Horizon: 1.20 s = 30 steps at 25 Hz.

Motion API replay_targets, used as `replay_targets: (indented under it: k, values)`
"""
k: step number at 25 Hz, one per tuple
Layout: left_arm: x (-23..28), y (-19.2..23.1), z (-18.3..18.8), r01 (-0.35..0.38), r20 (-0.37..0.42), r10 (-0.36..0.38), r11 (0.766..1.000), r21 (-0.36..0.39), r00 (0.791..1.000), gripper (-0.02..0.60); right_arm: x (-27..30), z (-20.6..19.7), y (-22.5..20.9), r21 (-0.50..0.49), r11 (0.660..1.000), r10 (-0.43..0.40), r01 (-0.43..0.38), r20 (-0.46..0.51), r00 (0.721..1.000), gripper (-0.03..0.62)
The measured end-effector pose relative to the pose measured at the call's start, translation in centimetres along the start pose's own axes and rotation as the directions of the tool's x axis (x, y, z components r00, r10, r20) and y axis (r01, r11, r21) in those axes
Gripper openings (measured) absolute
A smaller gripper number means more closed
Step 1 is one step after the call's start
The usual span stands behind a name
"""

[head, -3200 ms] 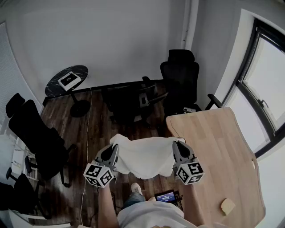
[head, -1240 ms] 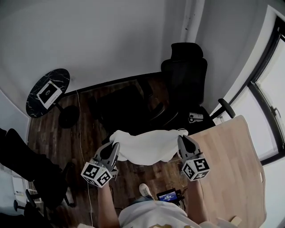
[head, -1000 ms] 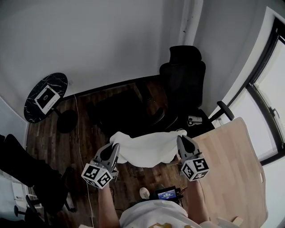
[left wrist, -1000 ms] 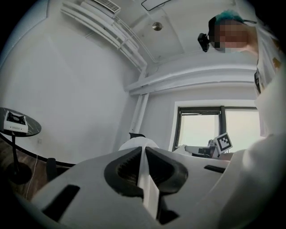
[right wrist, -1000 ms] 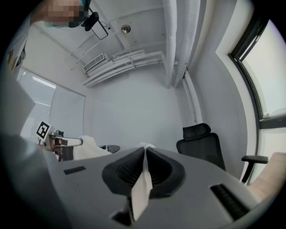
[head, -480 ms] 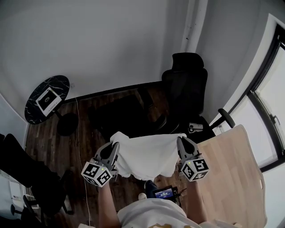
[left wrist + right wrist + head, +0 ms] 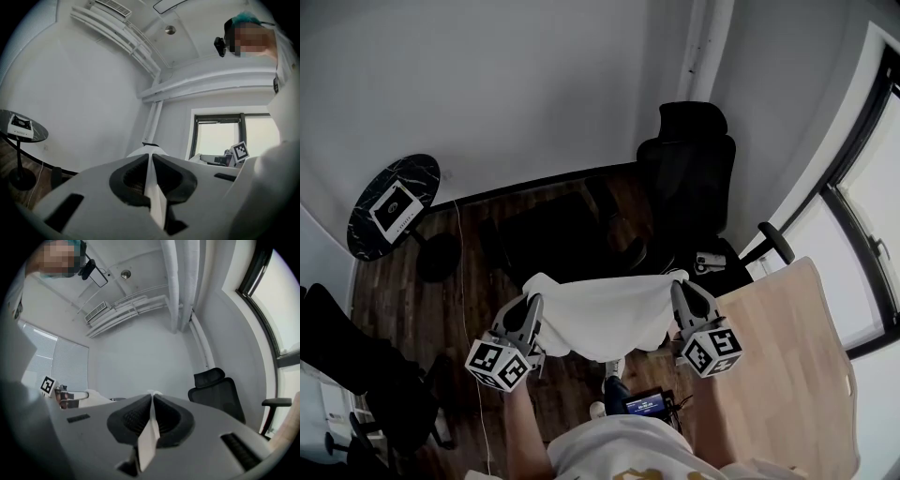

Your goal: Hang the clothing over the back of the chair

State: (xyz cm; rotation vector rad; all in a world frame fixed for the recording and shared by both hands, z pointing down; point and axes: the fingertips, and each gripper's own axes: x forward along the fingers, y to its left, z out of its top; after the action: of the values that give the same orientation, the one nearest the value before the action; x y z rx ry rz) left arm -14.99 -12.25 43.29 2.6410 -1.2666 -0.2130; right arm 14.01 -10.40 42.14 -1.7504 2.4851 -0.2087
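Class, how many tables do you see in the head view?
2: a round dark table at left near the wall, and a light wooden table at lower right. Others may be hidden.

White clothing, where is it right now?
In the head view the white clothing hangs mid-frame, stretched between the left gripper and right gripper, with the black office chair beyond it.

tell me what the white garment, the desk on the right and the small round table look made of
White garment: thin woven or knit cloth, matte; it sags in soft folds.
Desk: pale wood or wood-look laminate, satin; faint grain lines show.
Small round table: dark marble-look top, perhaps stone or print, with pale veins.
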Motion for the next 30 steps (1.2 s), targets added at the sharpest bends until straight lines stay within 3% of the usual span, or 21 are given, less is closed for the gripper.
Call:
replay_targets:
  k: [6, 14, 23, 30]
  values:
    - [1.3, 0.7, 1.3, -0.011, -0.023, 0.012, 0.999, 0.039, 1.0, 0.032, 2.1, 1.5, -0.4, -0.006, 1.0, 0.003, -0.002, 0.025, 1.0, 0.02]
    - [2.9, 1.6, 6.2, -0.007, 0.087, 0.002, 0.998, 0.057, 0.996, 0.032, 4.9, 4.2, -0.7, -0.02, 1.0, 0.014, -0.012, 0.071, 0.997, 0.021]
    - [5.0, 3.7, 8.6, -0.012, 0.124, 0.006, 0.999, 0.052, 0.992, 0.032, 8.9, 7.5, -0.6, -0.031, 0.999, 0.047, -0.043, 0.122, 0.991, 0.021]
    - [7.3, 6.2, 9.3, -0.034, 0.109, 0.026, 0.996, 0.079, 0.994, 0.032, 13.6, 9.4, -1.1, -0.023, 0.996, 0.088, -0.085, 0.133, 0.987, 0.02]
